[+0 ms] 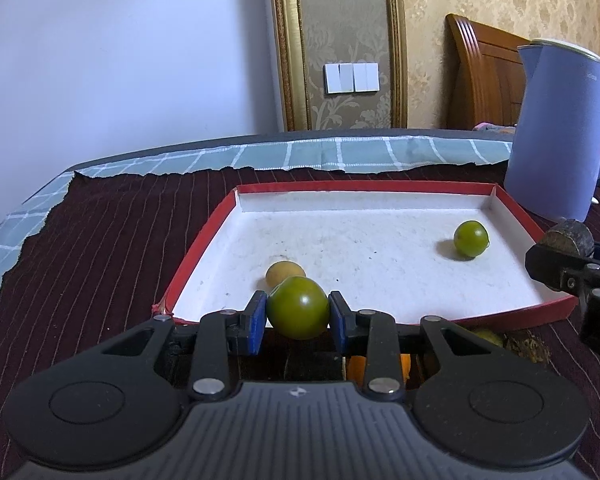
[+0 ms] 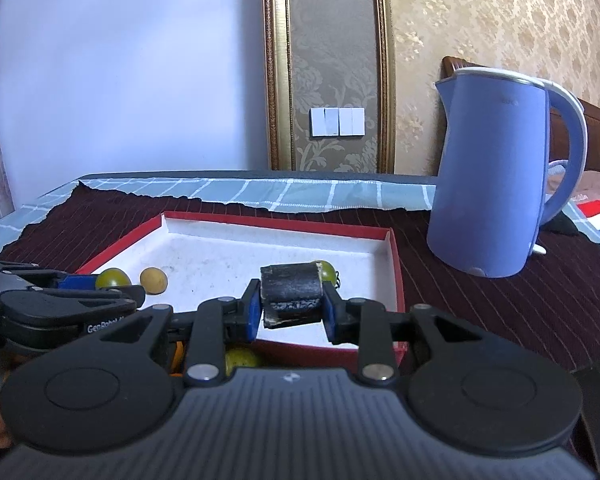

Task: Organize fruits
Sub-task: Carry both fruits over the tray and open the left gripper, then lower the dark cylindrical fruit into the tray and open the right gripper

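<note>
A shallow red box with a white floor (image 1: 380, 248) lies on the dark striped cloth; it also shows in the right wrist view (image 2: 228, 248). My left gripper (image 1: 298, 312) is shut on a green round fruit (image 1: 298, 307) at the box's near edge; this fruit also shows in the right wrist view (image 2: 113, 279). My right gripper (image 2: 291, 304) is shut on a dark sugarcane piece (image 2: 291, 294) over the box's near right part; the piece also shows in the left wrist view (image 1: 570, 236). In the box lie a small tan fruit (image 1: 282, 272) and another green fruit (image 1: 471, 239).
A blue electric kettle (image 2: 496, 168) stands right of the box on the cloth. More fruit lies in front of the box under the grippers: an orange one (image 1: 356, 366), a yellowish one (image 2: 240, 360) and a brown rough one (image 1: 528, 344). The checked table edge (image 1: 340, 152) is behind.
</note>
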`<action>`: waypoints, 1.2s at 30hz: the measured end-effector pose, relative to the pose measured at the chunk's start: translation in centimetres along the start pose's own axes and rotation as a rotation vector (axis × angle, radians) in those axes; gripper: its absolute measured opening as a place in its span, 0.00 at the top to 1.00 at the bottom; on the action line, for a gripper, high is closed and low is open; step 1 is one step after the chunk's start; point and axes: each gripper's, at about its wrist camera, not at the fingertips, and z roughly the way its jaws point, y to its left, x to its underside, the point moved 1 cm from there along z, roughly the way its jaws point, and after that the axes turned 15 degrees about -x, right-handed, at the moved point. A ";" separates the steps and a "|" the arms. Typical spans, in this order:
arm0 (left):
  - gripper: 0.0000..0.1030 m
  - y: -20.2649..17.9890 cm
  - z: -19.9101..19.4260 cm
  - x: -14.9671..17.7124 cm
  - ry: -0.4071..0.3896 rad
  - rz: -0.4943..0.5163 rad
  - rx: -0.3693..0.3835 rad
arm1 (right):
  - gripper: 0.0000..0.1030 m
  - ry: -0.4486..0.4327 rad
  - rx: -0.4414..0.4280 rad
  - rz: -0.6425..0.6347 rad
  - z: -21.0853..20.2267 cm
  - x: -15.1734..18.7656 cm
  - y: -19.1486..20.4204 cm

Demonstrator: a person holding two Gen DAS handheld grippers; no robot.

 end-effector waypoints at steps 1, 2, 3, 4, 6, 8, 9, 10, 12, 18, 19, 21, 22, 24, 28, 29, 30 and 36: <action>0.69 0.0 0.1 -0.1 0.000 0.000 -0.002 | 0.72 0.000 0.000 0.000 0.1 -0.1 0.0; 0.69 -0.1 0.2 -0.2 0.001 0.001 -0.004 | 0.72 0.000 0.000 0.000 0.2 -0.3 0.0; 0.69 -0.1 0.3 -0.3 0.002 0.000 -0.006 | 0.72 -0.001 -0.001 0.001 0.3 -0.3 0.0; 0.69 -0.2 0.4 -0.4 0.002 0.000 -0.007 | 0.72 -0.002 -0.002 0.002 0.3 -0.4 0.0; 0.69 -0.3 0.6 -0.7 0.000 0.002 -0.009 | 0.72 -0.001 -0.005 -0.001 0.7 -0.6 0.1; 0.69 -0.4 0.6 -1.0 -0.008 0.005 -0.017 | 0.72 0.000 -0.004 -0.002 1.1 -0.8 0.1; 0.69 -0.5 0.6 -1.2 -0.012 0.007 -0.020 | 0.72 0.002 -0.003 -0.002 1.3 -0.9 0.1; 0.69 -0.5 0.7 -1.5 -0.014 0.007 -0.022 | 0.72 0.004 -0.003 -0.002 1.5 -1.0 0.0; 0.69 -0.6 0.9 -1.9 -0.015 0.006 -0.026 | 0.72 0.007 -0.002 -0.002 2.0 -1.3 -0.2; 0.69 -0.7 2.0 -2.4 0.015 -0.004 -0.015 | 0.72 0.012 0.003 0.001 2.8 -1.9 -0.7; 0.69 -0.7 2.2 -2.4 0.018 -0.005 -0.014 | 0.72 0.012 0.005 0.000 2.8 -1.9 -0.8; 0.69 -0.7 2.5 -2.5 0.024 -0.007 -0.015 | 0.72 0.013 0.007 0.000 3.0 -2.0 -0.9; 0.69 -0.7 2.7 -2.6 0.028 -0.007 -0.013 | 0.72 0.015 0.008 -0.001 3.1 -2.1 -1.0; 0.69 -0.6 3.1 -2.8 0.036 -0.009 -0.012 | 0.72 0.018 0.011 -0.001 3.2 -2.1 -1.1; 0.69 0.1 4.0 -3.4 0.044 -0.032 -0.022 | 0.72 0.028 0.014 0.007 3.7 -2.0 -1.6; 0.69 0.4 4.1 -3.5 0.044 -0.036 -0.022 | 0.72 0.030 0.015 0.010 3.8 -2.0 -1.7; 0.69 0.5 4.3 -3.6 0.045 -0.037 -0.026 | 0.72 0.033 0.015 0.013 3.9 -1.9 -1.8; 0.69 0.7 5.1 -3.3 0.059 -0.028 -0.043 | 0.72 0.050 0.016 0.017 4.8 -1.7 -2.2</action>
